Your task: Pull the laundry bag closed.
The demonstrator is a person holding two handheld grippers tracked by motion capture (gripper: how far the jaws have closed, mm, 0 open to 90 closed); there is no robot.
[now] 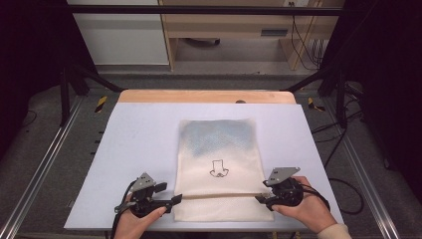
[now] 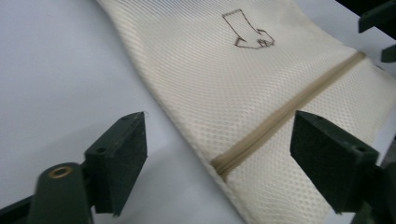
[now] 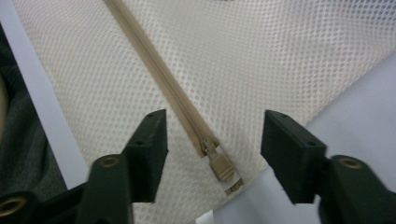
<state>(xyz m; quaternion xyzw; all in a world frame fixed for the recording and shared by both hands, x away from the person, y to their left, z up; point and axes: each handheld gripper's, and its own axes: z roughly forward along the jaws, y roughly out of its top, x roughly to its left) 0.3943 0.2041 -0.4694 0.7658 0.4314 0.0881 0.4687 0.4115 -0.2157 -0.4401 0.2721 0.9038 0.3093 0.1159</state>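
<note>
Two grippers flank the cream mesh laundry bag (image 1: pixel 219 164), our landmark, lying flat on the pale table (image 1: pixel 129 139). At its left edge, our left gripper (image 1: pixel 175 200) stands wide, jaws straddling the zipper's (image 2: pixel 280 116) closed end without touching. At its right edge, our right gripper (image 1: pixel 260 198) gapes around the zipper pull (image 3: pixel 219 165), pads clear.

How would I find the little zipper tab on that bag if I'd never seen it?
Find the cream mesh bag lying flat on the pale table. Follow the tan zipper across its near end to the bag's right edge. The zipper pull lies there between the right gripper's open fingers, a small solid tan tab among netting.
</note>
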